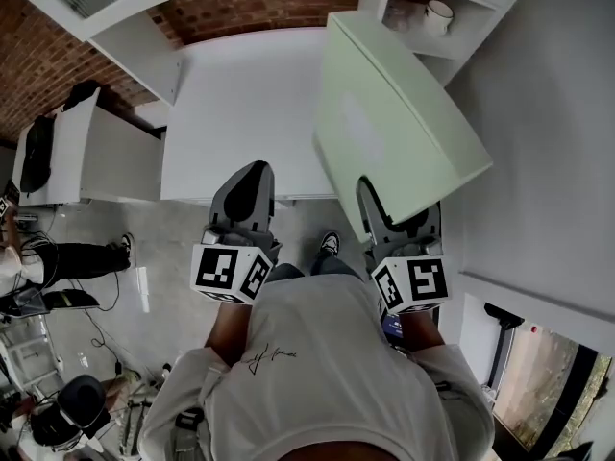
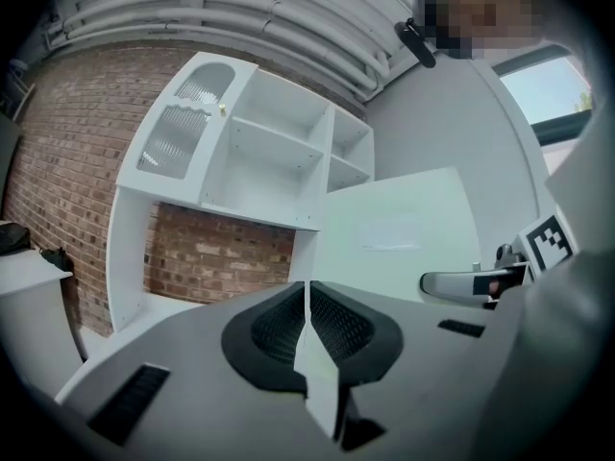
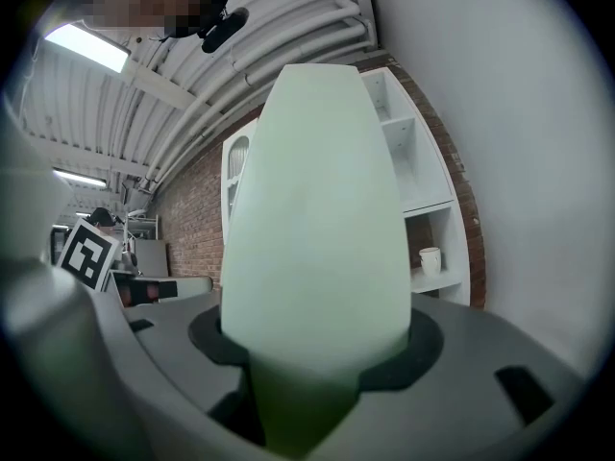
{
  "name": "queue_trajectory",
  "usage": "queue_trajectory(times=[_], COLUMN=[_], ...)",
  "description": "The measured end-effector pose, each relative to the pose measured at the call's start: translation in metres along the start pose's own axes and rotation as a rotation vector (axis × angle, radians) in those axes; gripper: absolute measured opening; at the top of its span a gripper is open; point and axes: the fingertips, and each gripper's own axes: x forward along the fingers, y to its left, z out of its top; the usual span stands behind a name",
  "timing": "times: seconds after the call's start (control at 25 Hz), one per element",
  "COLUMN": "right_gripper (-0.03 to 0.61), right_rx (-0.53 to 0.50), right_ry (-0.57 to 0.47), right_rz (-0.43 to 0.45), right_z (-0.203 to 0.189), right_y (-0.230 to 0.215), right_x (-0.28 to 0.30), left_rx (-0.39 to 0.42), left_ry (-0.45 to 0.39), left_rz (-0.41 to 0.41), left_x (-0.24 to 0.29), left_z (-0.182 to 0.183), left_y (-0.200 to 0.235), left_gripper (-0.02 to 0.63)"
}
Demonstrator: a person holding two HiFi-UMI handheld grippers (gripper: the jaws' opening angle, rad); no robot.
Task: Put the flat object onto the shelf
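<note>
1. One pale green flat board [image 1: 394,133] is held in the air, clear of any surface. Its near edge sits deep between the jaws of the right gripper [image 1: 384,221], which are clamped on it.
2. In the right gripper view the board [image 3: 312,209] rises straight out of the jaws and fills the middle of the picture.
3. From the head view it tilts up and away from the person, over the right end of the white counter [image 1: 240,104].
4. Left gripper [image 1: 248,195] hangs just beside it, apart from the board, in front of the counter's near edge. Its own view shows the jaws pressed together with nothing between them [image 2: 307,325].
5. Beyond stands a white shelf unit [image 2: 279,152] against a brick wall [image 2: 67,161].
6. A white cup [image 3: 430,259] stands in a low right-hand compartment of the unit.
</note>
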Motion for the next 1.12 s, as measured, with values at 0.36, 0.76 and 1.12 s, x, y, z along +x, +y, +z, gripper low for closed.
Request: queue_trajectory(times=[0.36, 0.76, 1.12], right_gripper=[0.275, 0.275, 0.275], right_rx=[0.022, -0.021, -0.106], right_ry=[0.007, -0.03, -0.052], right_rz=[0.05, 0.041, 0.054], right_z=[0.015, 0.049, 0.073], right_y=[-0.009, 0.003, 0.015], right_x=[0.027, 0.051, 0.073], left_rx=[-0.006, 0.107, 0.098], left_ry=[0.005, 0.007, -0.013], left_rz=[0.043, 0.009, -0.006], left_x=[0.022, 0.045, 0.052], left_z=[0.01, 0.027, 0.033], left_y=[0.012, 0.027, 0.047], left_gripper=[0.029, 0.018, 0.018])
